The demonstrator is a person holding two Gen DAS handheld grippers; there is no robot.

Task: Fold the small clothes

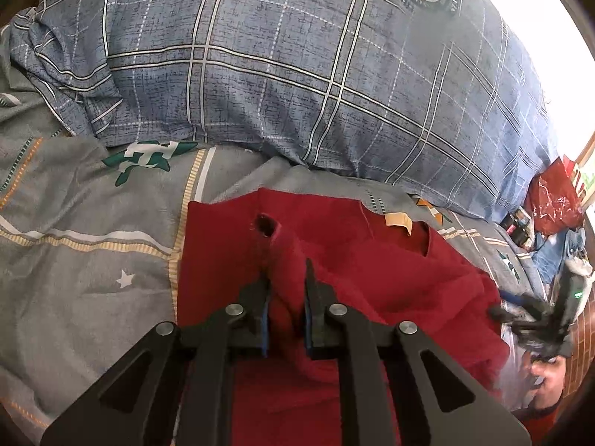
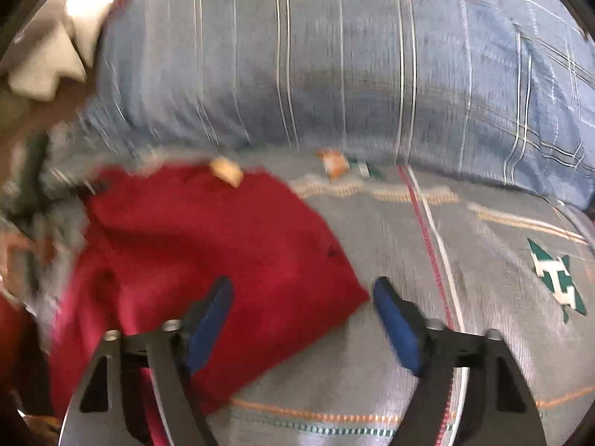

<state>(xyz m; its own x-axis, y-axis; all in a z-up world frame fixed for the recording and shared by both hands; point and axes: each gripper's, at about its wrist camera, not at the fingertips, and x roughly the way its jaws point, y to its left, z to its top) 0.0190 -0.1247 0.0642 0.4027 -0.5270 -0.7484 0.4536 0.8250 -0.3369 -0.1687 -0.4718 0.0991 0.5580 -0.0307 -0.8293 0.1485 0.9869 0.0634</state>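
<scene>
A small red garment (image 1: 372, 271) lies on the grey patterned bed sheet (image 1: 85, 260), with a tan neck label (image 1: 398, 220) near its far edge. My left gripper (image 1: 287, 278) is shut on a raised, bunched fold of the red cloth, which stands up between its blue pads. In the blurred right wrist view the same red garment (image 2: 208, 245) spreads to the left. My right gripper (image 2: 303, 290) is open above its right corner, and the pads do not touch the cloth. The right gripper (image 1: 520, 316) also shows at the left view's right edge.
A large blue plaid pillow (image 1: 316, 74) lies along the far side of the bed. Clutter with a red plastic bag (image 1: 554, 204) sits at the far right. A hand (image 1: 546, 379) holds the right tool.
</scene>
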